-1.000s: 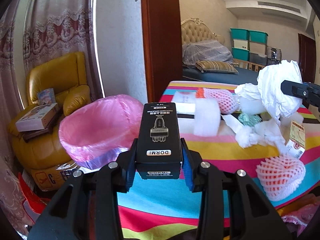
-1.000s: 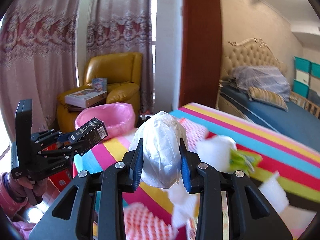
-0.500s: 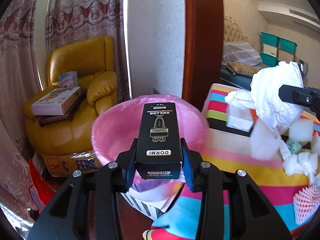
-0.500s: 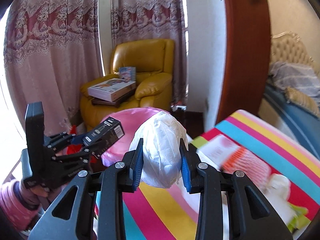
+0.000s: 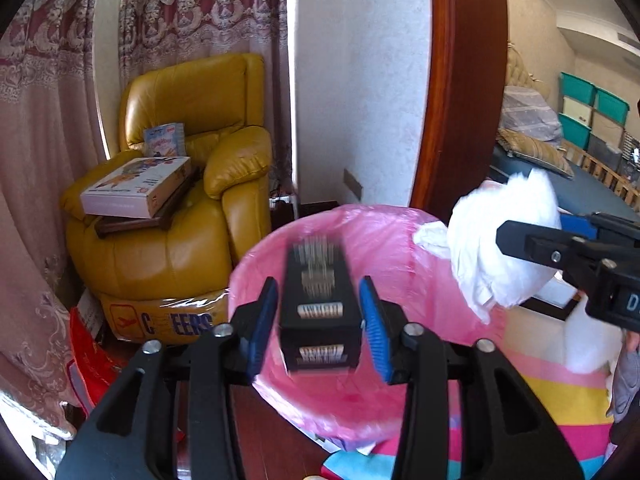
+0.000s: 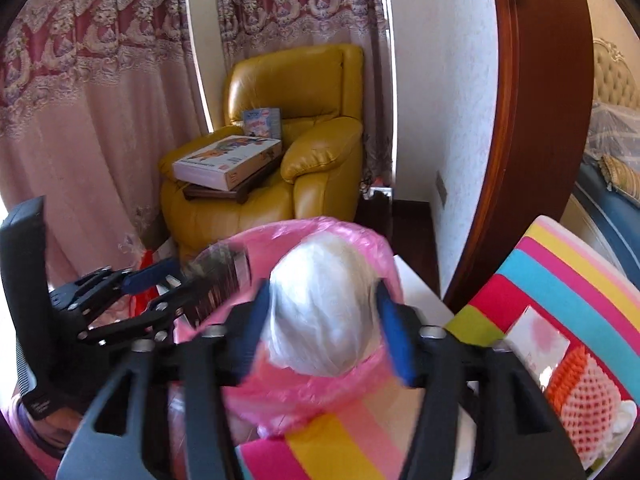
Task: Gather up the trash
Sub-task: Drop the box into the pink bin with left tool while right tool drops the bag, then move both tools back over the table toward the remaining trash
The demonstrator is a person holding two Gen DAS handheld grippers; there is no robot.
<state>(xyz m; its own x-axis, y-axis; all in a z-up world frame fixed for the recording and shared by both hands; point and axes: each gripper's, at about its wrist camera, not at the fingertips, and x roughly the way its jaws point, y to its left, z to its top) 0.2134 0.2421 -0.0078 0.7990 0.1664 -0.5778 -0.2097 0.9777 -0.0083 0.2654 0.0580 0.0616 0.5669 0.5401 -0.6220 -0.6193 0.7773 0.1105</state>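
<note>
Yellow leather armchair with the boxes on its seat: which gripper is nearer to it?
Left. The left gripper is over the armchair side of the pink-lined bin; the right gripper is over the striped-table side, farther away.

Both tools have swung from the striped table to above the pink-lined bin point(image 5: 404, 248). The left gripper point(image 5: 318, 322) jaws, earlier clamped on the black box point(image 5: 318, 300), are opening, gaps showing beside it. The right gripper point(image 6: 324, 328) jaws are opening off the white crumpled bag point(image 6: 320, 308), blurred between them.
</note>
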